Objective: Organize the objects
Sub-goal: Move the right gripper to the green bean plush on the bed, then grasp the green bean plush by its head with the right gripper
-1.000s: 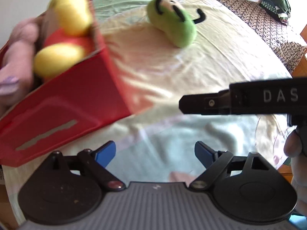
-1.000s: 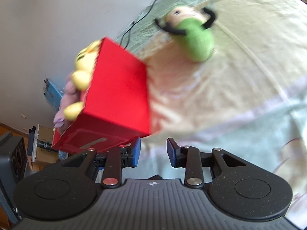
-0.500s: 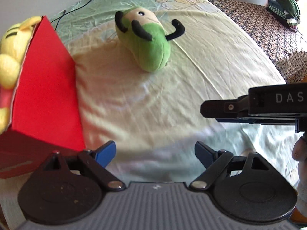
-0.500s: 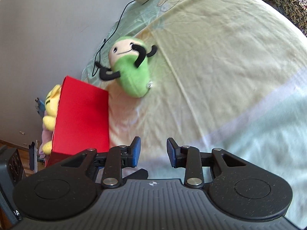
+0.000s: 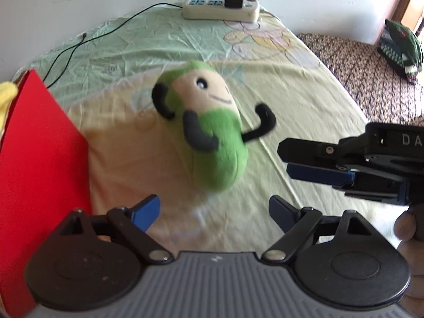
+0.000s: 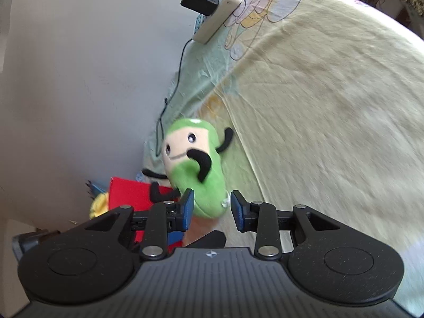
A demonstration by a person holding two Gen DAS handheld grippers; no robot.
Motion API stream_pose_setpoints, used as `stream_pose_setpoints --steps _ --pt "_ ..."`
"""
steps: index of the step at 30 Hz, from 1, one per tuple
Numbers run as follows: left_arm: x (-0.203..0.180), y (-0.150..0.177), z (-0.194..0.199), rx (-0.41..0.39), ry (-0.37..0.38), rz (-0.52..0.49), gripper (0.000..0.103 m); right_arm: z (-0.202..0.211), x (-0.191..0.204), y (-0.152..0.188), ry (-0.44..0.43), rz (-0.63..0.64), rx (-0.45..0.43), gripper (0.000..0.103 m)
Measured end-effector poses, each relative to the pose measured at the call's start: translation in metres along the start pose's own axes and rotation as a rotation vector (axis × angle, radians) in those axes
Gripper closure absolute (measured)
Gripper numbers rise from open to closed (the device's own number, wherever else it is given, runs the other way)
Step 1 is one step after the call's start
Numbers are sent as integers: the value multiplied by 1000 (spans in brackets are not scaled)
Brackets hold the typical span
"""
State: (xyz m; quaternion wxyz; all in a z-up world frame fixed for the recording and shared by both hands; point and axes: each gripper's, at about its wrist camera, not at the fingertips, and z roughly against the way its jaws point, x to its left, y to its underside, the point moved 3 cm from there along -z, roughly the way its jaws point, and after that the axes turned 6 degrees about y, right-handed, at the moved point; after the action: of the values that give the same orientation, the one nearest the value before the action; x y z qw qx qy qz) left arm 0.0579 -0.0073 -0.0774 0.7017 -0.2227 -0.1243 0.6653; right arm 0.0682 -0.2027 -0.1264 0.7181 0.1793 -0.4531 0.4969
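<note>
a pale green and yellow bed sheet spreads under everything. taking the green plush toy as the landmark: it lies on the sheet, face up, black arms curled. the red box stands just beside it on the left wrist view's left, a yellow plush showing at the box's top edge. beyond the toy's head, a white power strip lies near the wall.

the left gripper is spread wide, the toy's lower end just ahead of its gap, untouched. the right gripper is spread too; the toy's lower end sits between its blue pads, contact unclear through blur.
</note>
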Motion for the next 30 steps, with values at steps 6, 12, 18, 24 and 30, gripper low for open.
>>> stream_pose_setpoints --steps 6,12,18,24,30 --pt "14 -26 -14 -27 12 36 17 -24 -6 -20 -56 -70 0 62" --pt "25 -38 -26 -13 77 58 21 -51 -3 -31 -96 -83 43 61" --pt "36 -42 -36 2 123 86 29 -71 7 -37 -149 -55 101 53" --pt "43 -43 -40 28 121 95 32 -88 20 -40 -164 -21 138 48" --pt "37 -41 -36 42 126 90 32 -81 27 -34 -163 11 144 53"
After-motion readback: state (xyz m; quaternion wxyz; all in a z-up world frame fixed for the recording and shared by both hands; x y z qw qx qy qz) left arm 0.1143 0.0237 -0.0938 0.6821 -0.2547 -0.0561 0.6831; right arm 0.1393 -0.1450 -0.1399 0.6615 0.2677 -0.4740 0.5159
